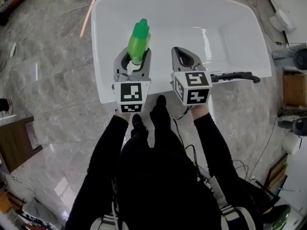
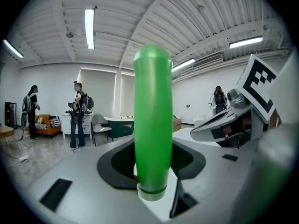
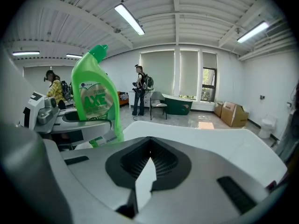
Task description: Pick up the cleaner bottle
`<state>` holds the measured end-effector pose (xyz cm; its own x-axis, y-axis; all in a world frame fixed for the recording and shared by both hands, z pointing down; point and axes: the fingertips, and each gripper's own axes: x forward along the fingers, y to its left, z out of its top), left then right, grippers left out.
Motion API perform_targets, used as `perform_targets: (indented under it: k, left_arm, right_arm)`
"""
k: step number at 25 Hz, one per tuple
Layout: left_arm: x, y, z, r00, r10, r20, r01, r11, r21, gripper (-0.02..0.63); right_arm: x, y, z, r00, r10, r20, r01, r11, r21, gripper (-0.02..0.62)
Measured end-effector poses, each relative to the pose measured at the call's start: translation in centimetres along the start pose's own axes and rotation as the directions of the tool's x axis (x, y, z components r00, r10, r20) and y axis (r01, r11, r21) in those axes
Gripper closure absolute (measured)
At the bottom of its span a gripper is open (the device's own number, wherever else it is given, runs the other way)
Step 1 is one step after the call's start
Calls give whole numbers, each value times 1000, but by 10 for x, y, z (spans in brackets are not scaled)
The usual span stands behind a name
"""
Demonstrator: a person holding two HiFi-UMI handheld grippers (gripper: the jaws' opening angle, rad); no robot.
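The pickup looks as good as done. My left hand-held gripper [image 1: 134,54] is closed on the green bottle [image 1: 138,41], with the jaws standing fairly wide because they clamp the bottle's lower body from both sides. The bottle stands up out of the jaws and rises straight ahead of this gripper, neck end farthest from my hand. From the right gripper view its base seems to hang free, with nothing under it, so I judge it is off the white tub [image 1: 230,13] that lies below and ahead of both grippers.

My right hand-held gripper [image 1: 181,52] holds nothing. Its jaws are closed tip to tip, and it sits just beside the left one, on the side away from the bottle's label face, close but not touching.

What I think comes next is simple but needs care: hold the squeeze steady so the smooth plastic cannot slip down through the jaws, keep the bottle near upright so its weight does not lever it sideways, and keep the empty gripper clear of it. If the grip feels low on the bottle, any tilt could make it swing.
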<state>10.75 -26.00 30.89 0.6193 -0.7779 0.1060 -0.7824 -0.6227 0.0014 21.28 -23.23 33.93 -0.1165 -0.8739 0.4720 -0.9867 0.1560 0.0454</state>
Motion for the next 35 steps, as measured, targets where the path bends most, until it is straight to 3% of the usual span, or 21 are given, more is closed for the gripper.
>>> perform_targets:
  k: [17,30,35]
  left_arm:
    - [83,-97,23,996,-90,-19,90,995,39,414]
    - [95,-101,5,982,-183,-48,186,980,64,414]
    - [119,-130,13,978,-202,-56,206,975,79,414]
  right_arm:
    - [-25,-130,7,995,-85,43,82,995,64,594]
    - [-21,-128,4,988,-147,39,143,986,80,594]
    - [-27,-161,8,988,-147,44,144,986,79,594]
